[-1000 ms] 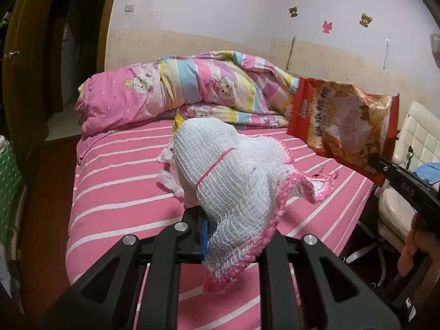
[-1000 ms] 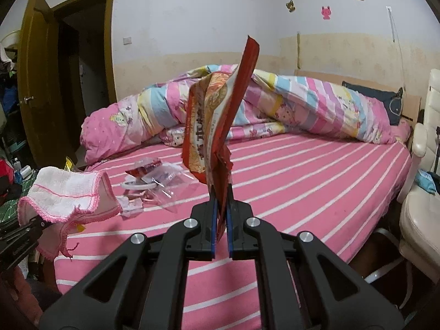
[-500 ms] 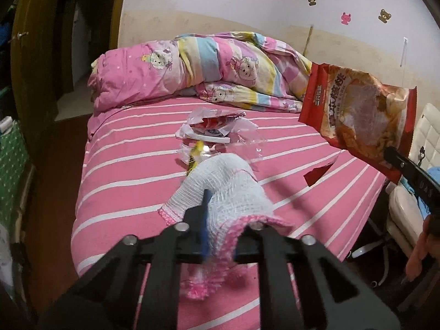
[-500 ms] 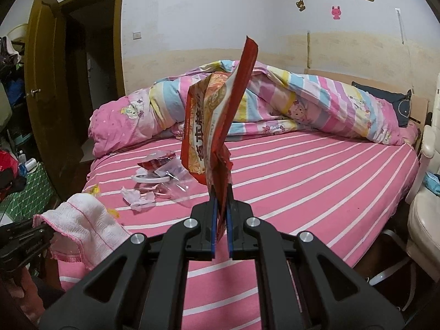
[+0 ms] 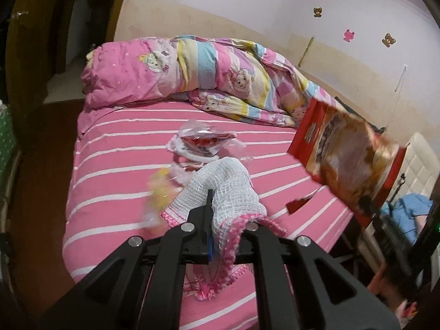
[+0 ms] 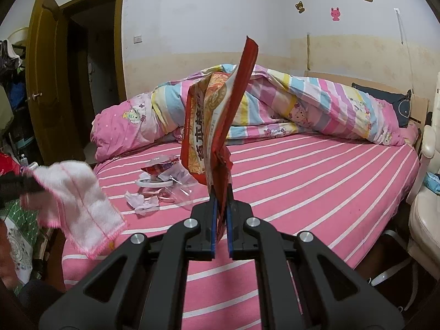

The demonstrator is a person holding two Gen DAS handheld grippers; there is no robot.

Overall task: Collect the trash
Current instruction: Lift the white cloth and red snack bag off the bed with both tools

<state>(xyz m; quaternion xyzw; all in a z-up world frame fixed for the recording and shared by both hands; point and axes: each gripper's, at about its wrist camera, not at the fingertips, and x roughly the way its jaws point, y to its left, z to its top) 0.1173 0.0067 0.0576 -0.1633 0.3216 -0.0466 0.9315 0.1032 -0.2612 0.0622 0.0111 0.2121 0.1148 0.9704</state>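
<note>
Wrappers point(image 6: 162, 184) lie heaped on the bed point(image 6: 316, 176), loose plastic and crumpled tissue near its left side, not yet gathered. Left tool point(image 5: 220, 217) is clamped shut on a white cloth with pink edging point(image 5: 228, 189), held above that heap, probably to sweep it together. Right tool point(image 6: 220, 211) is closed on the bottom edge of a red snack bag point(image 6: 211, 126), held upright as a likely container. Its large printed characters are not readable.

Right hand-held gripper point(image 6: 220, 192) clamping red snack bag point(image 6: 217, 126); wrappers point(image 6: 162, 176) on striped bed point(image 6: 316, 181)
</note>
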